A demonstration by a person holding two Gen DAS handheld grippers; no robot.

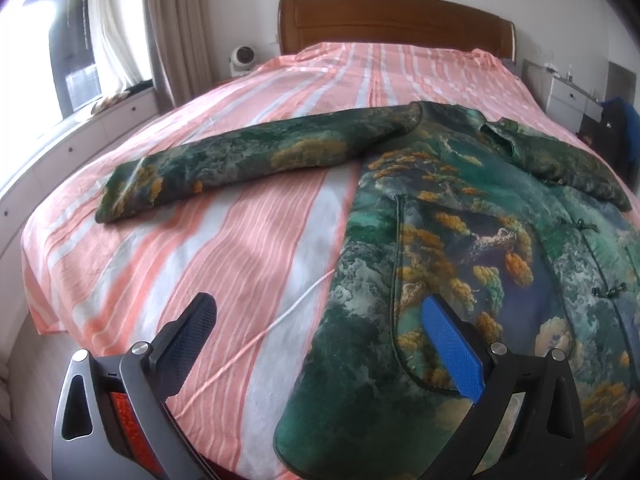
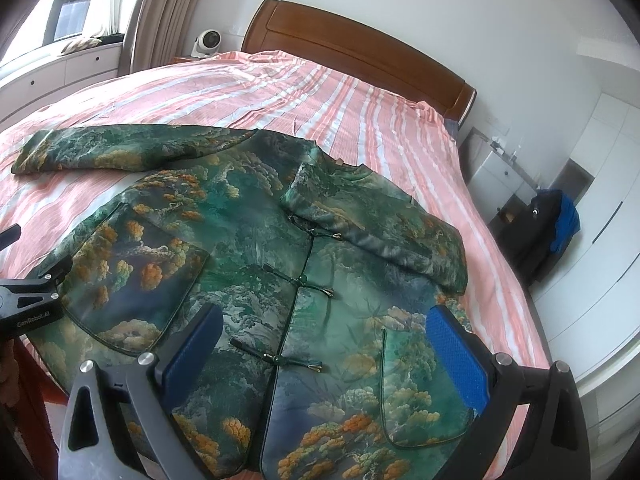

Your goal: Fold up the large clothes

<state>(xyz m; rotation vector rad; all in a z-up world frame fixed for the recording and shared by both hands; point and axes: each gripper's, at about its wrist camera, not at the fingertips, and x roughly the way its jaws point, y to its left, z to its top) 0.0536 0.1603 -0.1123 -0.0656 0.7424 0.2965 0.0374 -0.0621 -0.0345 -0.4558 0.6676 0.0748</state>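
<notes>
Nearest, the left hand-held gripper (image 1: 320, 344) hovers with its jaws spread wide and nothing between them, straddling the jacket's left hem edge at about 6 o'clock in the left wrist view. The right hand-held gripper (image 2: 324, 356) is likewise wide open and empty, poised above the lower front of the jacket (image 2: 256, 240), near the bottom frog clasp. The jacket lies face up and buttoned on the near half of the bed (image 1: 224, 248), hem toward the person. Folding looks only begun: one sleeve (image 2: 380, 232) is already laid in across the chest, running from 3 o'clock toward the collar, while the other sleeve (image 1: 248, 160) stretches out flat toward 10 o'clock, well clear of the body. That sleeve looks next, and after it probably the sides and a fold of the hem up toward the collar. Nothing lies on the striped sheet in the way, and there is free bed on all sides. Farther off are the wooden headboard (image 1: 392, 20) at 12 o'clock, a small white fan (image 2: 208, 42) beside it, curtains (image 1: 168, 20) and a window at 10 o'clock, and a white nightstand (image 1: 568, 96) with a dark bag (image 2: 552, 224) at 3 o'clock.
</notes>
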